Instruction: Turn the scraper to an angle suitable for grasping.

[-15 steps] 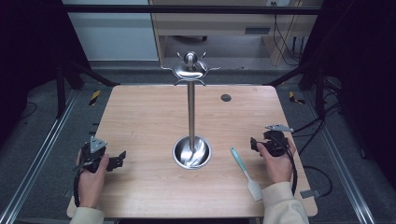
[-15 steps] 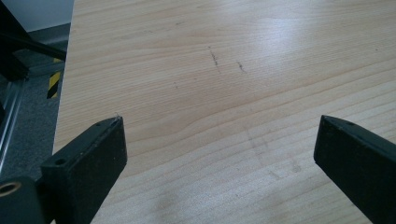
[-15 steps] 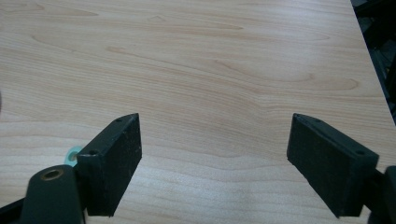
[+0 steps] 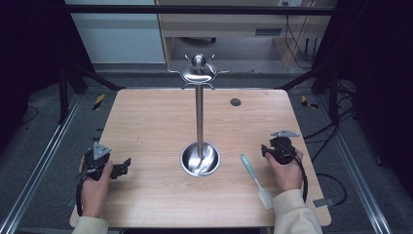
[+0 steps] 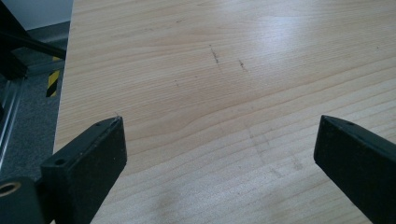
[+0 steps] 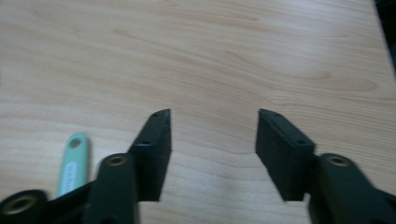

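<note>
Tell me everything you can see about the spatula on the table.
The spatula lies flat on the wooden table, between the steel stand's round base and the right gripper. Its slim handle is mint green with a hole at the end; the flat blade looks white. The handle points away from the person, the blade toward the near edge. Only the table touches it. In the right gripper view its handle end shows left of the open jaws.

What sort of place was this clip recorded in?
Probably a lab or recording rig, not a home. A bare wooden table sits inside a dark metal frame, cables trail across the grey floor, and the person holds a gripper in each hand.
</note>
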The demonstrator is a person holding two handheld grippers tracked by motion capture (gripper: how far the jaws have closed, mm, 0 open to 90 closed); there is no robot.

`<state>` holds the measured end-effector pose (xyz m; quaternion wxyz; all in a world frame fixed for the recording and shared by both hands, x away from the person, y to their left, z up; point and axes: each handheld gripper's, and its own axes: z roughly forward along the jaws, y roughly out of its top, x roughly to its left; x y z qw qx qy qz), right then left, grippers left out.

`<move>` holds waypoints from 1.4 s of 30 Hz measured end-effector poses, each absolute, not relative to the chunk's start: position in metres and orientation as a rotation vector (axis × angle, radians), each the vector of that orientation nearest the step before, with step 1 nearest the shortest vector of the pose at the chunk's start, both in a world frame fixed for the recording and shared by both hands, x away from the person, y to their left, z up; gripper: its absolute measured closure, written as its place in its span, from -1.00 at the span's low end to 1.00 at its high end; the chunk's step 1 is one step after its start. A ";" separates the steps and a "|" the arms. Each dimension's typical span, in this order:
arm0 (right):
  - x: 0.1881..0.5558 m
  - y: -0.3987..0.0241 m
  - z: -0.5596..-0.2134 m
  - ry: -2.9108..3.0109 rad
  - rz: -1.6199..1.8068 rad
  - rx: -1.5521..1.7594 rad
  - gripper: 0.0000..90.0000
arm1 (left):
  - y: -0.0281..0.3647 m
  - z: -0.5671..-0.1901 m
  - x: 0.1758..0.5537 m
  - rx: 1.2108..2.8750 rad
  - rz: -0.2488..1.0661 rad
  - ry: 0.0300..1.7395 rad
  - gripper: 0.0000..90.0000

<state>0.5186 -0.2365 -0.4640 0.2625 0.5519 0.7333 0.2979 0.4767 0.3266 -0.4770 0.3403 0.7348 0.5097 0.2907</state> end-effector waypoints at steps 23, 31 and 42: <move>0.517 -0.195 -0.474 2.240 0.794 1.320 1.00 | 0.323 -0.478 0.477 1.957 0.748 1.305 -0.95; 0.519 -0.185 -0.480 2.289 0.761 1.299 1.00 | 0.323 -0.478 0.477 1.960 0.747 1.306 -0.95; 0.522 -0.186 -0.484 2.306 0.735 1.316 1.00 | 0.320 -0.478 0.477 1.974 0.746 1.299 -0.95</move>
